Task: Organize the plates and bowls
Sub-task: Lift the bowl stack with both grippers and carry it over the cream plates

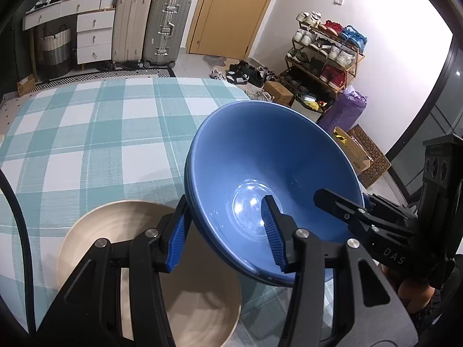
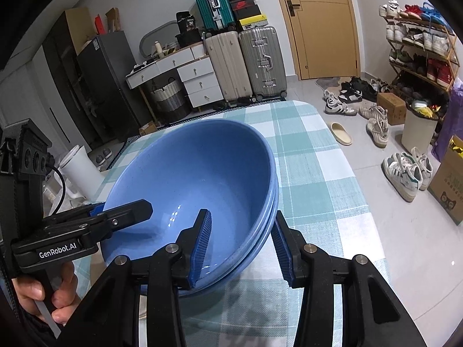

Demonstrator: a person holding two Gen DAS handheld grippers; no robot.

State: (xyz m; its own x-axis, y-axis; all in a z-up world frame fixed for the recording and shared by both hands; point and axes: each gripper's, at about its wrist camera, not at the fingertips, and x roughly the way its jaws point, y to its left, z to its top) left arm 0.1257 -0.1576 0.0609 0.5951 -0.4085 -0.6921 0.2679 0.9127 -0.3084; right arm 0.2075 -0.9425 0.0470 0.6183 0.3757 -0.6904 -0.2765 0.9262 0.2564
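Note:
A stack of nested blue bowls (image 1: 260,150) (image 2: 188,167) hangs tilted above the checked tablecloth (image 1: 86,130), held from two sides. My left gripper (image 1: 225,199) is shut on the stack's near-left wall, one blue pad outside and one inside. My right gripper (image 2: 242,212) is shut on the opposite wall in the same way. Each wrist view also shows the other tool: the right gripper (image 1: 343,199) at the bowls' right rim, the left gripper (image 2: 121,206) at their left rim. A beige bowl (image 1: 202,303) sits on the table under my left gripper, partly hidden.
The table's right edge (image 2: 332,133) drops to a floor strewn with shoes (image 2: 405,170). Suitcases (image 1: 150,29), a white drawer unit (image 1: 92,34) and a shoe rack (image 1: 327,49) stand beyond the table. A person's hand (image 2: 37,292) grips the left tool's handle.

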